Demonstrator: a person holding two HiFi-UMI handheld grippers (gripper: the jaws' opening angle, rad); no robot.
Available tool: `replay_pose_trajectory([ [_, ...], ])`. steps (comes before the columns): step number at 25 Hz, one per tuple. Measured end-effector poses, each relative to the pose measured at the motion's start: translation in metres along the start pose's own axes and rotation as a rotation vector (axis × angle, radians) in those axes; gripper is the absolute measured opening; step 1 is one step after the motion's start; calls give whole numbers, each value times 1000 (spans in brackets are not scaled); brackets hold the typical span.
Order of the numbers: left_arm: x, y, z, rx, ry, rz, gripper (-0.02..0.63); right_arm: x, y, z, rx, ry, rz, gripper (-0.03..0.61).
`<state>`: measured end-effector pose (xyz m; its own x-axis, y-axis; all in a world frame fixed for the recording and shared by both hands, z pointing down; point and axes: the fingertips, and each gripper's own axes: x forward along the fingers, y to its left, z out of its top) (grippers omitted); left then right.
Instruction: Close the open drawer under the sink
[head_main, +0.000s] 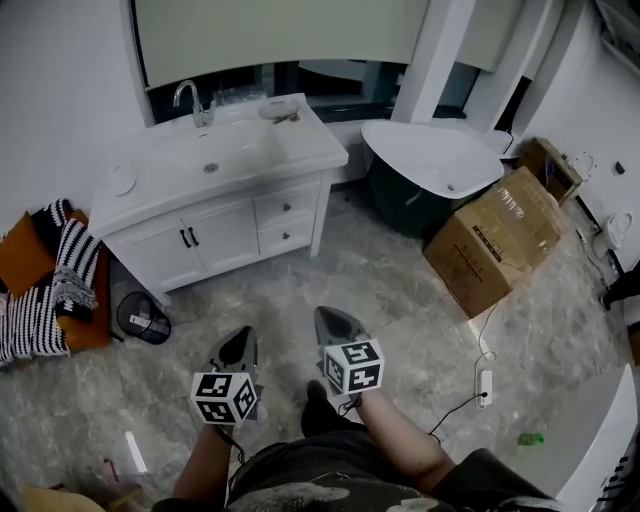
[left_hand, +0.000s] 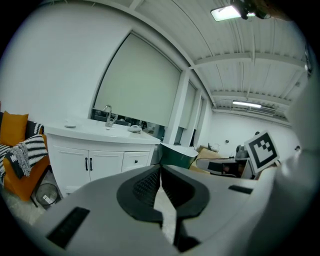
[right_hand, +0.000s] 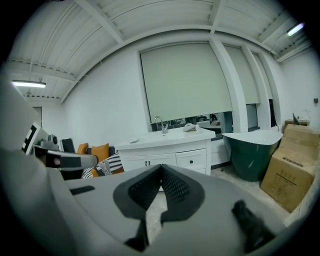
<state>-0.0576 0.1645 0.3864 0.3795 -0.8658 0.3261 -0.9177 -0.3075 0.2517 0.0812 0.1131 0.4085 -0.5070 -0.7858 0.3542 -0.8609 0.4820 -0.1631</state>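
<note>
You hold both claws low, close to your body, side by side and tipped slightly down, well apart from the cabinet (head_main: 225, 238). Your left claw (head_main: 240, 342) has its jaws pressed together on nothing, and so does your right claw (head_main: 335, 322). The drawers (head_main: 286, 208) sit flush in the white front, under the counter (head_main: 305, 148) with the sink (head_main: 215, 160). Grey marbled floor (head_main: 330, 270) lies between. A bathtub (head_main: 430, 160) and a cardboard box (head_main: 500, 235) stand to the right.
</note>
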Motion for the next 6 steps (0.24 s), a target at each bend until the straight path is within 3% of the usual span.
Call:
replay_pose_trajectory([
  [6,-41,-6,-11,17,-28,-23,20,-30,29,-12,-16,-29,-12,23],
])
